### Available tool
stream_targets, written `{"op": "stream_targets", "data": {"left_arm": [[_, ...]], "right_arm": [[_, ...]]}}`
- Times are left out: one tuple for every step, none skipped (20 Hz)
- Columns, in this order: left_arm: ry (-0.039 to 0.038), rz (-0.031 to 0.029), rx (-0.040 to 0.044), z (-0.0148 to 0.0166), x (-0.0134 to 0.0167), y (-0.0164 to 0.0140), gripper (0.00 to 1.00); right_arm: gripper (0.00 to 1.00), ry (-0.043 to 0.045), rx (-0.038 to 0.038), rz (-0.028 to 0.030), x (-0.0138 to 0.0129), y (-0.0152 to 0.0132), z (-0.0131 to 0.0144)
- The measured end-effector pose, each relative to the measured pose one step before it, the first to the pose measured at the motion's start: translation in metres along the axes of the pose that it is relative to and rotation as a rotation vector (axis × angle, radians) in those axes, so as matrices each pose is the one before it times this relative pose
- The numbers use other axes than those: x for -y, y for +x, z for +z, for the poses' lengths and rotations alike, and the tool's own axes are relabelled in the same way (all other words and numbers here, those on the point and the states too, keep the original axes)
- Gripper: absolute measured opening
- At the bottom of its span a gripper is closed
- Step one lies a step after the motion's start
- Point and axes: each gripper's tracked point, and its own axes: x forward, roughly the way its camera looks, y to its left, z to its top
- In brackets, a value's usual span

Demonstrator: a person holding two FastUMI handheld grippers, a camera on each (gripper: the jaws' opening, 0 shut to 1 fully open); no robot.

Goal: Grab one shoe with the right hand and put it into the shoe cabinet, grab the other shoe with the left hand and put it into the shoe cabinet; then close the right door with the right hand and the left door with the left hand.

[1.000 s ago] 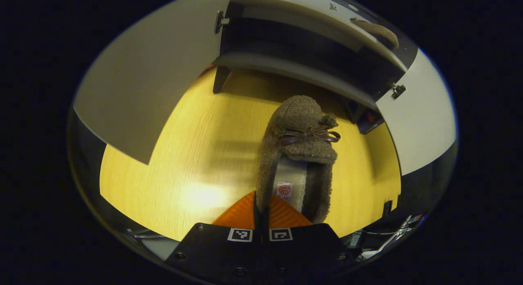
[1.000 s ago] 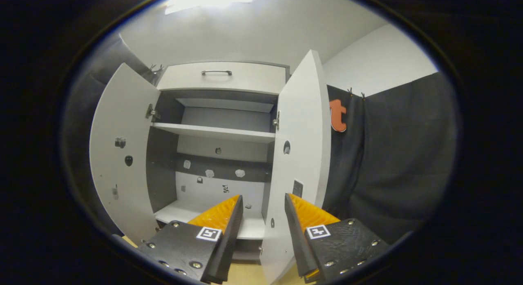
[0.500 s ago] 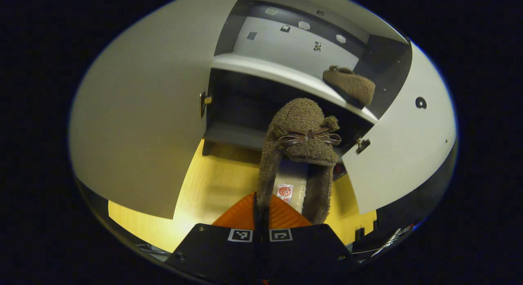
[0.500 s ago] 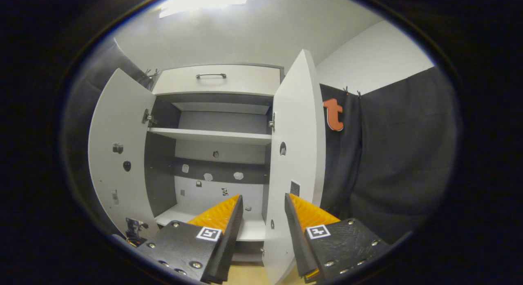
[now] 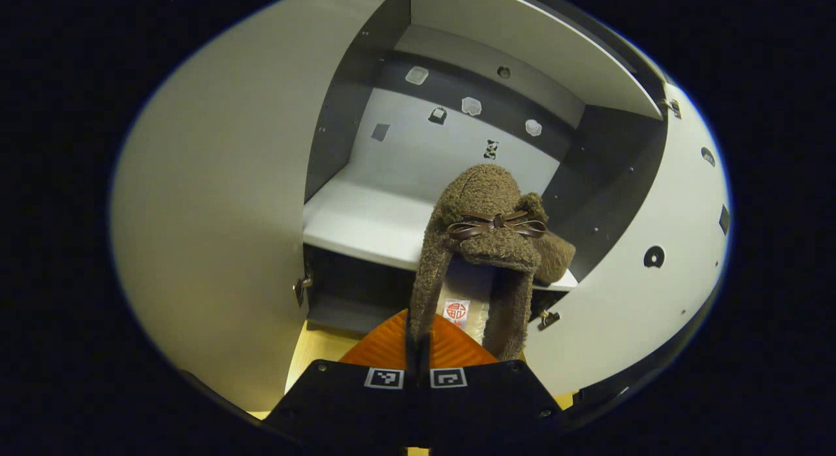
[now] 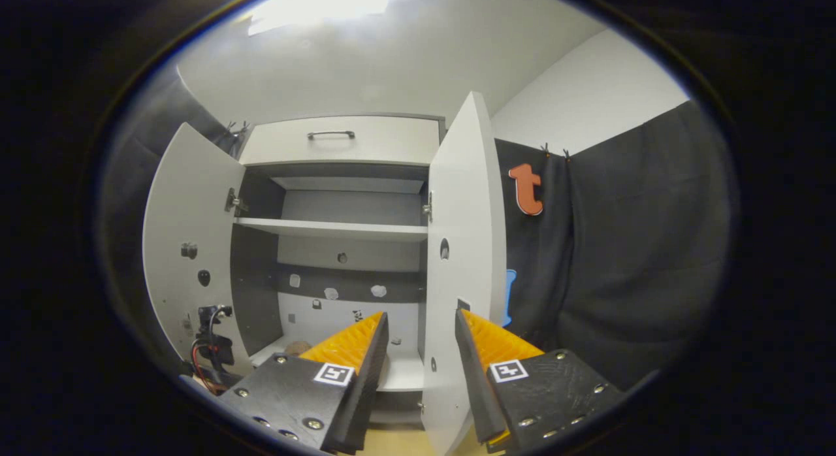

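Left gripper view: the left claw [image 5: 418, 351], fingers closed together on the heel rim of a brown shoe [image 5: 480, 247], holds it toe-forward at centre frame. Over the last second the view has swung up from the wooden floor to the cabinet [image 5: 385, 136] interior; the lower shelf [image 5: 356, 224] now lies directly behind the toe, where earlier only floor lay under it. The carry thus seems near its end, with placing and release still to come. The second shoe [image 5: 555, 257] already rests on the same shelf, at centre right, partly hidden behind the held one; it may crowd the landing spot, whereas the shelf's left half is bare. The left door [image 5: 215, 214] fills the frame's left and the right door [image 5: 653, 273] the lower right; both stand open.

Right gripper view: the right claw [image 6: 418, 351], at bottom centre, is parted and holds nothing. The right door [image 6: 460, 260] stands edge-on at centre, just above it, unclosed.
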Motion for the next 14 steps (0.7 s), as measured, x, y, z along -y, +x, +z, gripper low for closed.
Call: {"op": "stream_targets", "data": {"left_arm": [[-0.00319, 0.00271, 0.00493, 0.00878, 0.00067, 0.00518, 0.00], [-0.00072, 0.00212, 0.00230, 0.00951, -0.00009, 0.00702, 0.00], [-0.00239, 0.00351, 0.00329, 0.00818, -0.00040, 0.00793, 0.00], [0.00089, 0.00104, 0.00676, 0.00938, 0.00025, 0.00825, 0.01], [-0.00128, 0.00343, 0.00030, 0.00605, 0.00106, 0.00695, 0.01], [0.00369, 0.00261, 0.00344, 0.00803, -0.00023, 0.00693, 0.01], [0.00155, 0.00353, 0.00585, 0.00769, -0.00051, 0.00729, 0.01], [-0.00288, 0.00368, 0.00197, 0.00629, 0.00001, 0.00704, 0.00], [-0.00420, 0.00242, 0.00000, 0.00495, 0.00049, 0.00868, 0.00], [-0.00513, 0.00463, -0.00124, 0.00486, -0.00020, 0.00654, 0.00], [-0.00031, 0.00605, -0.00242, 0.00430, -0.00133, 0.00724, 0.00], [0.00413, 0.00747, -0.00361, 0.00302, -0.00128, 0.00654, 0.00], [0.00158, 0.00696, -0.00653, -0.00036, -0.00127, 0.00423, 0.01], [0.00151, 0.00672, -0.01135, -0.00093, -0.00152, 0.00532, 0.01]], "right_arm": [[0.61, 0.00289, 0.00320, -0.00358, 0.00155, -0.00118, 0.00046], [0.61, 0.00250, 0.00324, -0.00521, 0.00139, -0.00090, 0.00115], [0.61, 0.00276, 0.00485, -0.00663, 0.00224, -0.00185, 0.00179], [0.61, 0.00238, 0.00420, -0.00612, 0.00255, -0.00106, 0.00159], [0.61, 0.00181, 0.00432, -0.00788, 0.00365, -0.00192, 0.00097], [0.61, 0.00112, 0.00344, -0.00840, 0.00349, -0.00113, 0.00153], [0.57, 0.00195, 0.00355, -0.00849, 0.00257, -0.00112, 0.00111], [0.58, 0.00197, 0.00304, -0.00959, 0.00297, -0.00126, 0.00101], [0.58, 0.00108, 0.00306, -0.00952, 0.00419, -0.00109, 0.00055], [0.57, 0.00033, 0.00350, -0.01004, 0.00307, -0.00106, 0.00145], [0.57, -0.00115, 0.00253, -0.01070, 0.00318, -0.00110, 0.00007], [0.57, -0.00235, 0.00115, -0.01034, 0.00386, -0.00101, 0.00014], [0.57, -0.00175, 0.00262, -0.01135, 0.00337, -0.00090, 0.00024], [0.57, -0.00142, 0.00254, -0.00965, 0.00281, 0.00027, 0.00059]]}}
